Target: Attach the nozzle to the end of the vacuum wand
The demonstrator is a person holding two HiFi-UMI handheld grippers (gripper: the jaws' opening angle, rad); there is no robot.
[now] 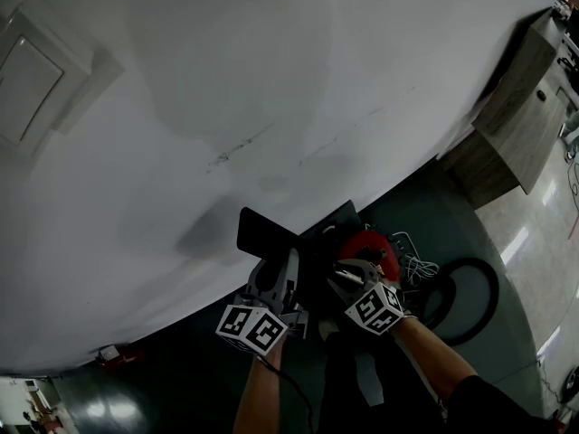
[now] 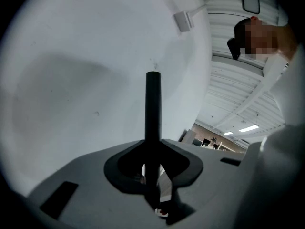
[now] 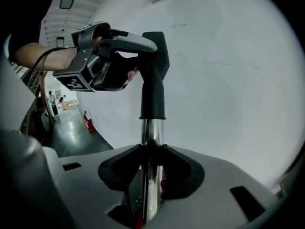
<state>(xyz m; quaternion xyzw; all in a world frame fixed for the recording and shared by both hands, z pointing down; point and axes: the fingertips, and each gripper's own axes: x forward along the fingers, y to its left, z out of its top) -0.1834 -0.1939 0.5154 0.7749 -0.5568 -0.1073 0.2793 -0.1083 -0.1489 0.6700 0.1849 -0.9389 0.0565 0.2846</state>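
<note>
In the right gripper view a chrome vacuum wand rises between the jaws of my right gripper, which is shut on it. The black nozzle sits with its collar over the wand's top end. My left gripper is shut on the nozzle's upper part from the left. In the left gripper view the nozzle shows edge-on as a thin black bar, pinched by the left gripper. In the head view both grippers, left and right, are side by side, with the nozzle above them.
A big white curved wall fills the background. The red vacuum body, a white cable and a black hose loop lie on the dark floor at right. A wooden cabinet stands at the far right.
</note>
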